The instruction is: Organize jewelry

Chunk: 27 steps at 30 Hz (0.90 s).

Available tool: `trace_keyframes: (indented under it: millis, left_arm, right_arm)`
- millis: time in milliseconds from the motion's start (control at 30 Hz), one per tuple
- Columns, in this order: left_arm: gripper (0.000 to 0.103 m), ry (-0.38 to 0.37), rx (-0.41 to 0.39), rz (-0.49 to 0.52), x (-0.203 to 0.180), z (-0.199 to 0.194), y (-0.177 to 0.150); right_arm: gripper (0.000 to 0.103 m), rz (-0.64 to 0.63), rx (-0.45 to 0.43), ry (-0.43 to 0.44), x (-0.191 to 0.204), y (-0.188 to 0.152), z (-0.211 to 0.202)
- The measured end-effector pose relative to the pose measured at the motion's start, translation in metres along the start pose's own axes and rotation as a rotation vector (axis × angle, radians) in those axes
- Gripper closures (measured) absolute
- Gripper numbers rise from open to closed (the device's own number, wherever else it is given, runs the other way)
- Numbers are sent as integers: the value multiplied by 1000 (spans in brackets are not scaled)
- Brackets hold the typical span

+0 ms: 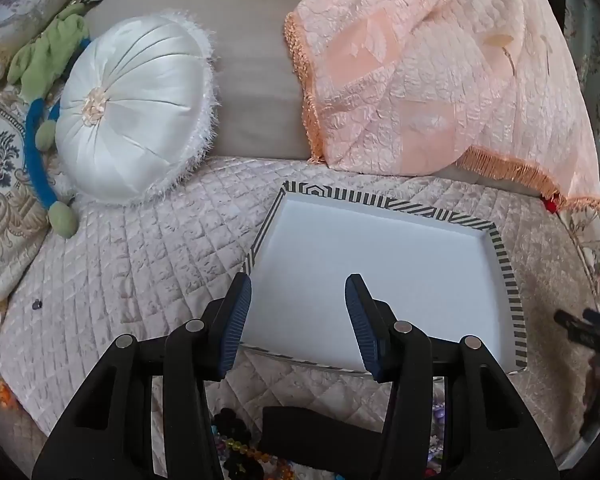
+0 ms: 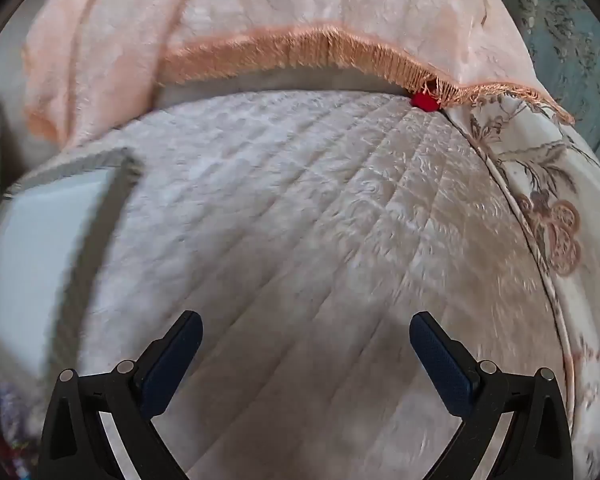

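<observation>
Evidently nothing is sorted yet: the tray [image 1: 380, 280] lies bare, beads [image 1: 236, 440] sit heaped below the left gripper [image 1: 298, 320], and both it and the right gripper [image 2: 306, 356] gape empty.

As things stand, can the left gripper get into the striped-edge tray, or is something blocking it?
Probably yes. The left gripper hangs with open, empty jaws just over the near edge of the tray, and the white floor of the tray ahead looks bare. Nothing lies between them; the beads lie nearer, below the gripper.
</observation>
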State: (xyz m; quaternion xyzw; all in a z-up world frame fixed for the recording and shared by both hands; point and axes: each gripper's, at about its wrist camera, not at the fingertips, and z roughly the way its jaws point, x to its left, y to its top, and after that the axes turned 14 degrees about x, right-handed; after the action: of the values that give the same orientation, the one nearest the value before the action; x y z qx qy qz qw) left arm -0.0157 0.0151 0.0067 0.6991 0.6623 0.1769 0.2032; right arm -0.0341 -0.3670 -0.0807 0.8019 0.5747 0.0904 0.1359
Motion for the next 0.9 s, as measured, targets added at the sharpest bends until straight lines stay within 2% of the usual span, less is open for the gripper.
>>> trace_keyframes:
  millis: [333,467,700,900]
  left_arm:
    - [54,-10,-44,52,-17,-36,-23]
    - [54,5,-55,70,-21,-49,-42]
    - [54,-22,-37,61,-14,-66,-78]
    - [54,-15,-13,64,-10,-76,-109]
  right_arm:
    - [0,-132,-126,121,76,-73,-108]
    - [0,-146,-144,181,94,-97,-124]
    - [0,-170,-170,201,118,-126,-140]
    - [0,-184,-166,159,130,-150,-147]
